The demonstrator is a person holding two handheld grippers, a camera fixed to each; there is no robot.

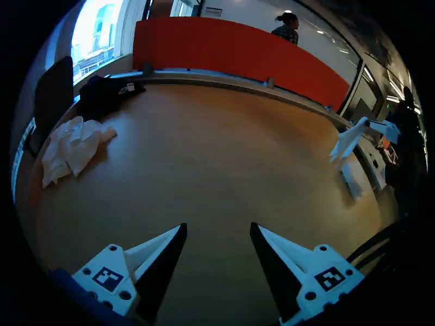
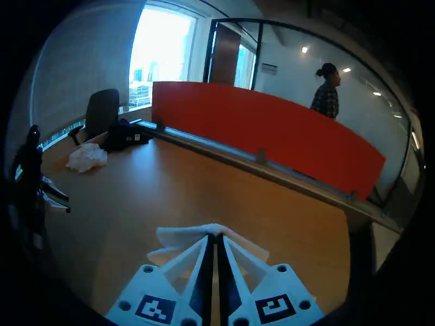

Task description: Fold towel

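My right gripper [image 2: 216, 237] is shut on a white towel [image 2: 182, 237]; the cloth bunches out on both sides of the fingertips, just above the wooden table [image 2: 163, 185]. From the left gripper view that towel [image 1: 347, 144] hangs from the right gripper [image 1: 380, 128] at the far right, with its lower part [image 1: 354, 179] resting on the table. My left gripper [image 1: 217, 225] stands open over bare wood with nothing between its fingers. In the right gripper view the left gripper [image 2: 32, 179] is a dark shape at the far left.
A crumpled pile of white towels [image 1: 76, 145] [image 2: 87, 157] lies at the table's far left, beside a black bag [image 1: 109, 93] and a dark chair [image 2: 101, 115]. An orange partition [image 1: 234, 51] lines the far edge. A person [image 2: 326, 98] stands behind it.
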